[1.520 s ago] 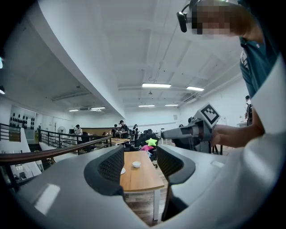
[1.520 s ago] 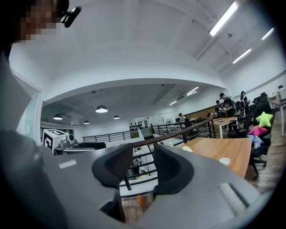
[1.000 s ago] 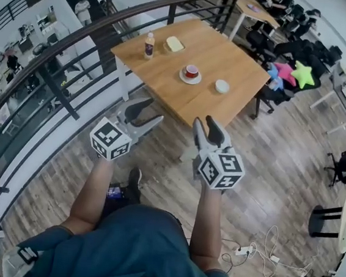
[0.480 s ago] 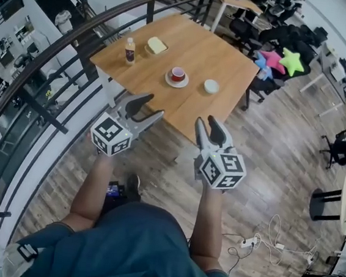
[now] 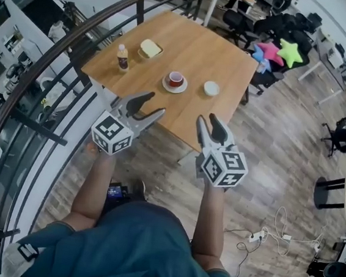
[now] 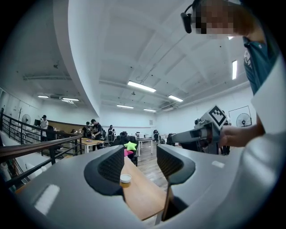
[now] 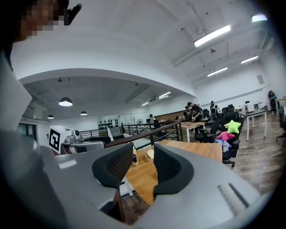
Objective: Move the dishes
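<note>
On the wooden table stand a red cup on a white saucer, a small white bowl, a dish with a yellow block and a small bottle. My left gripper hangs open in the air short of the table's near edge, nothing in it. To its right my right gripper is also open and empty. The left gripper view shows the white bowl between the jaws, far off. Between the jaws in the right gripper view I see the bottle and the yellow dish.
A dark curved railing runs along the table's left side. Office chairs with star cushions stand beyond the table's far right corner. Wood floor lies between me and the table. Cables and a power strip lie on the floor at right.
The table and its dishes have drawn nearer and lower in the head view as I walk toward them. Both grippers stay open and held out in front.
</note>
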The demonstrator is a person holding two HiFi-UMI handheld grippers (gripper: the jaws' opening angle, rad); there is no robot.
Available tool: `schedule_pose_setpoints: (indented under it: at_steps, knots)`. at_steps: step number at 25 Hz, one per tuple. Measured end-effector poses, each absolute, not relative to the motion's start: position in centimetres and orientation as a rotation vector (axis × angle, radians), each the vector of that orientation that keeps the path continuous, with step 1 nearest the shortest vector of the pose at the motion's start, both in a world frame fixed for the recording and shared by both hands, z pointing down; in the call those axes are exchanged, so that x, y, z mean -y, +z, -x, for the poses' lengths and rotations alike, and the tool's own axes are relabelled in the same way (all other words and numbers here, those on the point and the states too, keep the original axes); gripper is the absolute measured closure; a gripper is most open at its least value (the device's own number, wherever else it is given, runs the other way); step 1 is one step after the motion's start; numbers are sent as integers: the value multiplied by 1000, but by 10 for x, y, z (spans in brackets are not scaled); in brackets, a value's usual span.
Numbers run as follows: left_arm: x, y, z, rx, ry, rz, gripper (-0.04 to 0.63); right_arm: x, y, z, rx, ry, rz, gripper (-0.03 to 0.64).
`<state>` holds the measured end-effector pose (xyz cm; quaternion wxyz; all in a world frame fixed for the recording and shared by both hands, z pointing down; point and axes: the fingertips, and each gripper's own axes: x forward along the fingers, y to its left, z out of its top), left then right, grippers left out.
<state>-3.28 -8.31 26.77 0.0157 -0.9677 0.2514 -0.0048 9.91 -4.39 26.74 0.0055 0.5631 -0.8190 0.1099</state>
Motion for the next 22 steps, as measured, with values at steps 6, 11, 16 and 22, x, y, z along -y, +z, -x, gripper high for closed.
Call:
schedule_pose_setpoints:
  at_steps: [6,11,16,22]
  knots:
    - [126,264,43,-721,12,3033,368,82,262,-91,2510,336,-1826,488]
    - [154,266,62,-708,60,3041,368,105,262,-75,2476,316,-1845,488]
    - [170,259,88,-736,90,3052,368,120,251,-56,2459,312,-1816,488]
    - [208,264,92,-837,95,3020,368,170,255,-77,2489,310,-1797,488]
